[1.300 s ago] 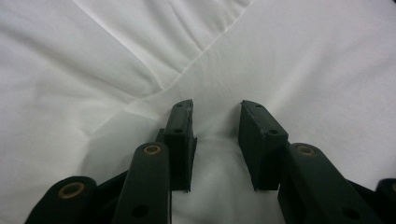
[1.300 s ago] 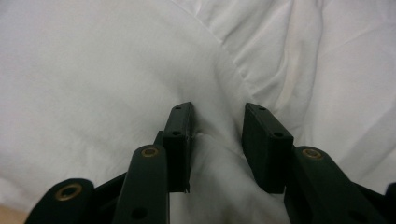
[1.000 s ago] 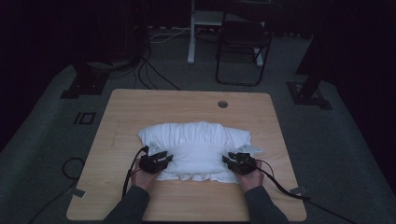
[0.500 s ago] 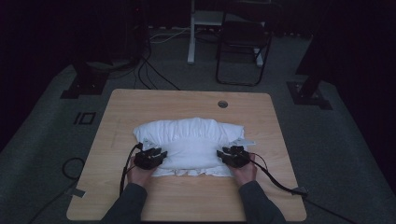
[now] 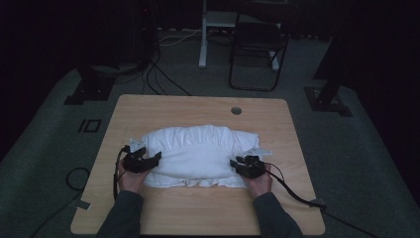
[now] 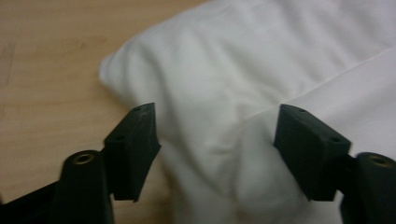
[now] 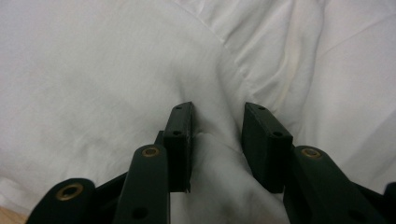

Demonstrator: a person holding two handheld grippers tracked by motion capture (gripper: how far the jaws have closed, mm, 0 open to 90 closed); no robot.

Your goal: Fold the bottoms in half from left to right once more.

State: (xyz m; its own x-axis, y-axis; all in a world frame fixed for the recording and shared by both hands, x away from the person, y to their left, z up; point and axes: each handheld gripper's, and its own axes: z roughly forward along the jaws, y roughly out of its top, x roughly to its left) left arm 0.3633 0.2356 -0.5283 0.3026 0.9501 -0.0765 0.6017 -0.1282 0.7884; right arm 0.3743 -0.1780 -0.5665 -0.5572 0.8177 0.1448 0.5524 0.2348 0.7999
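1. Your left gripper (image 5: 148,159) has just opened its jaws and slid outward off the white pillow (image 5: 198,153); they stand apart, pillow edge between.
2. Your right gripper (image 5: 241,166) pinches a pillow fold.
3. Pillow lies between both grippers on the table (image 5: 163,111).

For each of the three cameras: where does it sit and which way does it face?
High view: above the person's side, facing forward and down on the table; forearms and both hand-held grippers enter from below.
Left gripper view: rides the left hand-held gripper, jaws spread, facing the white pillow.
Right gripper view: rides the right hand-held gripper, jaws pinching pillow fabric.
All share the pillow.
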